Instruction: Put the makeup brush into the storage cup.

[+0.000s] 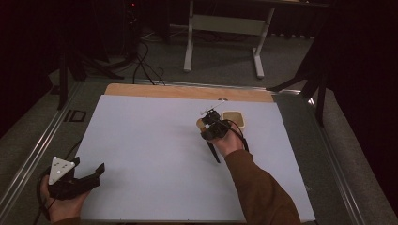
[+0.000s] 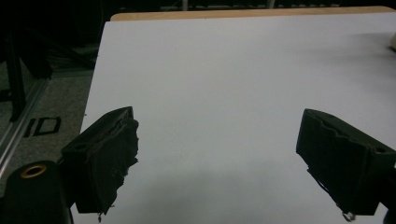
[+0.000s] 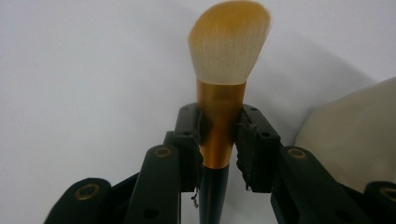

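**Brush held near the small dish**

High view: white mat [image 1: 155, 154] spread over the table. Right gripper [image 1: 212, 123] far out at about 1 o'clock on the mat, held up by a hand in a brown sleeve [image 1: 258, 187]. Brush [image 1: 209, 136] clamped in it, dark handle trailing back toward 6 o'clock under the hand. Small tan dish [image 1: 233, 119] just beside the gripper, at its 2 o'clock, close to the wooden edge [image 1: 187, 91] of the table. Right hand much nearer the dish than the left. Left gripper [image 1: 82, 180] well apart, down at 8 o'clock by the mat's corner, pointing toward 2 o'clock. Nothing lying between brush and dish.

Left gripper view: two black jaws wide apart, nothing between them. Bare white mat [image 2: 224, 88] ahead. Corner of something pale at the far 2 o'clock edge, too little to tell what.

Right gripper view: jaws closed tight on the gold neck of the brush [image 3: 222, 116]. Long axis straight up, from 6 to 12 o'clock. Soft bristles [image 3: 229, 42] fanned out at the top, white low down and yellow at the tips, over the mat. Pale dish [image 3: 350, 135] at 3 o'clock, near the tip but apart from it. Probably a short swing to the right to bring bristles over the dish.
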Demonstrator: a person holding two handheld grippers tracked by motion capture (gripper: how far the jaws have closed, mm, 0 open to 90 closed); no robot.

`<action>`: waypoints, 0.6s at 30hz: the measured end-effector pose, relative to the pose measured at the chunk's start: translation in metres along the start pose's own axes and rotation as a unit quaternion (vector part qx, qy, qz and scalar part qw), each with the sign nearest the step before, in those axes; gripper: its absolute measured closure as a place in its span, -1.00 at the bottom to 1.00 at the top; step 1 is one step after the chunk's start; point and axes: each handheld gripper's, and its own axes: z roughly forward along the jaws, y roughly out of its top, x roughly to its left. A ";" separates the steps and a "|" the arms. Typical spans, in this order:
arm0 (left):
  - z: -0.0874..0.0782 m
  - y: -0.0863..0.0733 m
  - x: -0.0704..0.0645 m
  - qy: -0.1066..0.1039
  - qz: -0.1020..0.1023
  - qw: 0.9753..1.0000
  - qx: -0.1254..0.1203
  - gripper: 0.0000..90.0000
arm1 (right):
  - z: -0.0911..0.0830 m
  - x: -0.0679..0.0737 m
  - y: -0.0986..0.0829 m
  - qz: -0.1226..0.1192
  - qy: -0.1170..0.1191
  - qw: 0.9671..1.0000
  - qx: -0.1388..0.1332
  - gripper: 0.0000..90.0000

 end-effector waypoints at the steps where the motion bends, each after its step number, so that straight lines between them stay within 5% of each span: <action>1: 0.000 0.000 0.000 0.000 0.000 1.000 0.000 -0.72 | -0.001 -0.001 0.000 0.001 0.001 1.000 -0.002 0.57; 18: -0.001 0.000 0.000 0.002 0.002 1.000 -0.001 -0.72 | -0.016 -0.010 0.000 0.018 0.002 0.999 -0.040 0.57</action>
